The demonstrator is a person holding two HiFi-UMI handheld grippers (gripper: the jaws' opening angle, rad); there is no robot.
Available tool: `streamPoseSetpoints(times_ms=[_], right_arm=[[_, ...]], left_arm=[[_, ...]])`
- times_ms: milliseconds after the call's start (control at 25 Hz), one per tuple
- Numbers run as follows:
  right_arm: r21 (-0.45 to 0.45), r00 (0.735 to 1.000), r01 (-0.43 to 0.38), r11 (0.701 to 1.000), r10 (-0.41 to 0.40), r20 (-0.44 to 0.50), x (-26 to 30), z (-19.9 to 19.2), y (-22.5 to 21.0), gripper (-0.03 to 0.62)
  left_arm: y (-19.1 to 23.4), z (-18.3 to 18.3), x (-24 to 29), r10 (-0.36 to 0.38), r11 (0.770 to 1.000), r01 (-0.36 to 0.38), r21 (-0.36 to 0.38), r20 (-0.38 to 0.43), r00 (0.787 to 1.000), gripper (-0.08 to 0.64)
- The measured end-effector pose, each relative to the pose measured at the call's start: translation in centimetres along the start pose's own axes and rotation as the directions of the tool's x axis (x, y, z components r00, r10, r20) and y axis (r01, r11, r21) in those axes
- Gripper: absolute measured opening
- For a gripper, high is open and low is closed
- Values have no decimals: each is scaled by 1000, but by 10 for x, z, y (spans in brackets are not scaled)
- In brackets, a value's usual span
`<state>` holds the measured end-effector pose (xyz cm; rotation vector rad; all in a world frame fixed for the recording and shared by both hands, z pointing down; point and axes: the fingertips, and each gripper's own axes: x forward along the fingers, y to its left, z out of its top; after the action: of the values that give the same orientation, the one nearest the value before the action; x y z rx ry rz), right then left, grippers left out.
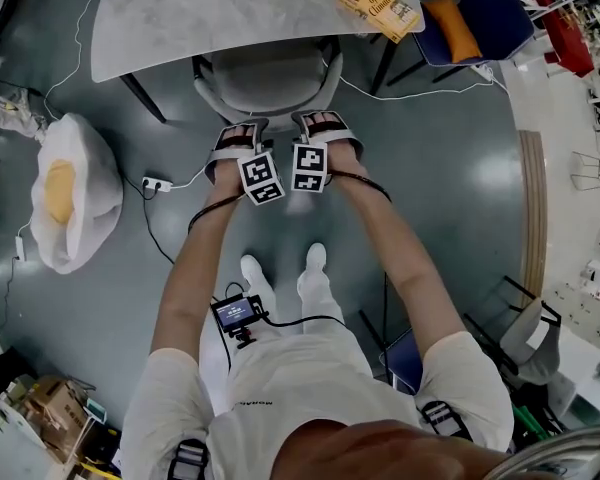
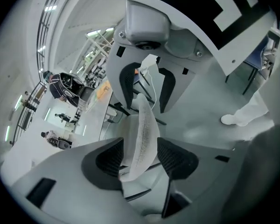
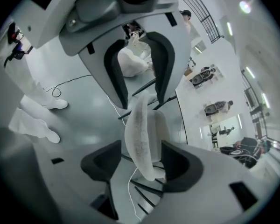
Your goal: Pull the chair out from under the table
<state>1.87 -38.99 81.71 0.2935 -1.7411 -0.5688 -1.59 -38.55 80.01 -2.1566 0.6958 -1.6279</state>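
Centrally near the frame's top edge, grey padded fabric chair (image 1: pixel 270 83) tucked under pale marbled tabletop (image 1: pixel 200 13), left hand-held gripper (image 1: pixel 242 133) and right hand-held gripper (image 1: pixel 323 123) side by side just below it, both with jaws spread wide, astride the backrest's top rim.

I am seeing the chair's (image 1: pixel 270 80) seat hiding under the table (image 1: pixel 180 13), whose far side the head view's top edge is cutting off; the yellow book's (image 1: pixel 378 6) print is showing too small to read.
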Motion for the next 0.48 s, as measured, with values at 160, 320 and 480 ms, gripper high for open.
streamPoseSetpoints(times_ms=[160, 320, 480], right_arm=[[-55, 1000, 0, 999, 1, 19, 13, 1, 6, 264], [-48, 1000, -1, 999, 1, -9, 30, -7, 4, 264], [-77, 1000, 7, 997, -7, -7, 44, -17, 8, 169]], left_arm=[[-7, -1, 16, 24, 996, -22, 83, -19, 1000, 212], [-7, -3, 31, 25, 995, -21, 99, -37, 999, 212], [-13, -13, 50, 1, 992, 9, 127, -81, 997, 166]])
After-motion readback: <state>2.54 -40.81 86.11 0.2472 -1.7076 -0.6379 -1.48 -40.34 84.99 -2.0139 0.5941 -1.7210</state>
